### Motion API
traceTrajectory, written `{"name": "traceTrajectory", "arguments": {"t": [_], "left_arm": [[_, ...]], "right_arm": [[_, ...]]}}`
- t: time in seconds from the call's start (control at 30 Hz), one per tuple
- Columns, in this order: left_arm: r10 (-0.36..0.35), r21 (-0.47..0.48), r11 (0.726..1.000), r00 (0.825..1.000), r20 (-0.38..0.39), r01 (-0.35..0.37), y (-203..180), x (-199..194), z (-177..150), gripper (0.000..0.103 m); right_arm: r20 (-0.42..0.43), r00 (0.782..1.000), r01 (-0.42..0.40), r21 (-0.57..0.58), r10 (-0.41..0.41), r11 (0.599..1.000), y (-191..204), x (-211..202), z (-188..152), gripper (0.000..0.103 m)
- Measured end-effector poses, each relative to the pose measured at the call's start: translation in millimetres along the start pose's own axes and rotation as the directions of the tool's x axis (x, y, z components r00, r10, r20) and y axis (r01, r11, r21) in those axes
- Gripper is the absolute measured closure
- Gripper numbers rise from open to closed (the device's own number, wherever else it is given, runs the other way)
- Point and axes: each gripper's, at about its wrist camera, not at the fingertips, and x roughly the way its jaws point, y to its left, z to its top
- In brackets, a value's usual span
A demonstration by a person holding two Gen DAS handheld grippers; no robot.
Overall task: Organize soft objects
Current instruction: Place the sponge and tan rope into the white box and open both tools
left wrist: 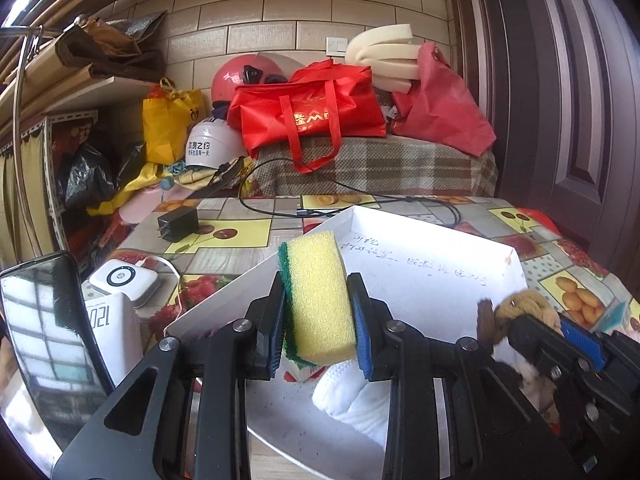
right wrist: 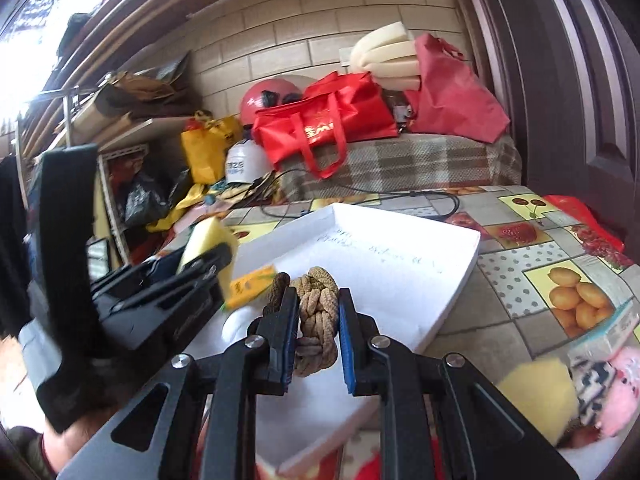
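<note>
My left gripper [left wrist: 318, 316] is shut on a yellow sponge with a green scouring side [left wrist: 318, 296] and holds it above the white tray [left wrist: 420, 240]. A white cloth item [left wrist: 352, 396] and a small packet [left wrist: 304, 372] lie in the tray below it. My right gripper [right wrist: 318, 332] is shut on a tan braided rope toy [right wrist: 316, 320] over the same tray [right wrist: 400, 248]. The right gripper with the rope toy [left wrist: 520, 308] also shows at the right of the left wrist view. The left gripper with the sponge [right wrist: 208, 248] shows at the left of the right wrist view.
The table has a fruit-print cloth [right wrist: 560, 280]. A yellow sponge [right wrist: 532, 392] and a pink soft toy [right wrist: 616, 400] lie to the tray's right. A charger [left wrist: 178, 224], power bank [left wrist: 124, 280], phone [left wrist: 48, 328] and cable [left wrist: 360, 200] lie left and behind. Red bags [left wrist: 312, 116] sit behind.
</note>
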Motion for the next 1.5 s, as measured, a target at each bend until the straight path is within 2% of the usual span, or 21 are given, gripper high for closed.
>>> {"name": "traceTrajectory", "arguments": {"t": [0.13, 0.27, 0.4, 0.6, 0.8, 0.87, 0.9, 0.93, 0.97, 1.0, 1.03, 1.1, 1.23, 1.37, 1.47, 1.5], "left_arm": [[-0.012, 0.004, 1.000, 1.000, -0.015, 0.012, -2.9, 8.1, 2.3, 0.074], [-0.054, 0.008, 0.998, 0.997, -0.063, 0.054, -4.6, 19.0, 4.6, 0.075], [-0.066, -0.005, 0.998, 0.996, -0.057, 0.066, -1.7, 17.7, 4.8, 0.075], [-0.062, 0.007, 0.998, 0.997, -0.043, 0.062, -2.5, 15.5, 5.8, 0.075], [-0.024, 0.006, 1.000, 0.999, -0.035, 0.024, -0.5, 14.2, 6.5, 0.074], [-0.012, 0.008, 1.000, 1.000, -0.008, 0.012, -0.4, 9.2, 6.2, 0.071], [0.012, 0.000, 1.000, 1.000, 0.012, -0.012, 0.6, 5.3, 5.7, 0.069], [0.033, -0.019, 0.999, 0.999, 0.037, -0.032, 3.6, 0.6, 5.1, 0.066], [0.044, -0.037, 0.998, 0.998, 0.053, -0.042, 6.7, -2.3, 4.7, 0.060], [0.061, -0.058, 0.997, 0.996, 0.062, -0.057, 10.3, -4.4, 4.4, 0.038], [0.079, -0.077, 0.994, 0.995, 0.062, -0.074, 13.4, -4.7, 4.4, 0.020], [0.091, -0.105, 0.991, 0.994, 0.056, -0.085, 18.8, -4.1, 4.0, 0.013], [0.104, -0.126, 0.988, 0.992, 0.069, -0.094, 23.0, -6.9, 3.2, 0.012], [0.106, -0.127, 0.987, 0.991, 0.076, -0.096, 22.9, -8.6, 2.8, 0.012], [0.111, -0.140, 0.985, 0.989, 0.096, -0.097, 25.1, -12.0, 2.9, 0.000], [0.109, -0.143, 0.985, 0.989, 0.103, -0.093, 25.2, -14.2, 1.8, 0.000]], "right_arm": [[-0.012, 0.999, 0.050, 0.022, -0.050, 0.999, -6.9, 18.0, 7.9, 0.086], [-0.053, 0.997, 0.059, 0.076, -0.055, 0.995, -17.9, 26.9, 9.5, 0.086], [-0.066, 0.996, 0.058, 0.118, -0.051, 0.991, -24.8, 28.1, 9.6, 0.085], [-0.064, 0.996, 0.065, 0.098, -0.058, 0.993, -19.4, 28.2, 10.6, 0.084], [-0.051, 0.996, 0.074, 0.072, -0.070, 0.995, -15.3, 27.1, 11.6, 0.082], [-0.049, 0.996, 0.076, 0.059, -0.073, 0.995, -13.6, 27.2, 11.9, 0.074], [-0.046, 0.996, 0.081, 0.052, -0.079, 0.995, -12.2, 26.7, 11.8, 0.048], [-0.041, 0.993, 0.113, 0.056, -0.110, 0.992, -12.8, 25.6, 11.8, 0.033], [-0.040, 0.992, 0.121, 0.066, -0.118, 0.990, -15.2, 25.3, 11.9, 0.026], [-0.042, 0.992, 0.122, 0.083, -0.118, 0.989, -19.1, 25.5, 11.7, 0.018], [-0.045, 0.993, 0.116, 0.104, -0.112, 0.988, -24.3, 25.9, 11.7, 0.017], [-0.047, 0.993, 0.116, 0.127, -0.111, 0.985, -29.1, 25.6, 11.4, 0.014], [-0.040, 0.992, 0.127, 0.135, -0.122, 0.983, -30.1, 23.5, 10.8, 0.000], [-0.010, 0.992, 0.123, 0.125, -0.123, 0.984, -27.4, 17.9, 10.7, 0.000], [0.023, 0.992, 0.118, 0.125, -0.122, 0.985, -27.0, 11.8, 10.5, 0.000], [0.047, 0.992, 0.112, 0.126, -0.118, 0.986, -26.9, 7.2, 10.1, 0.000]]}}
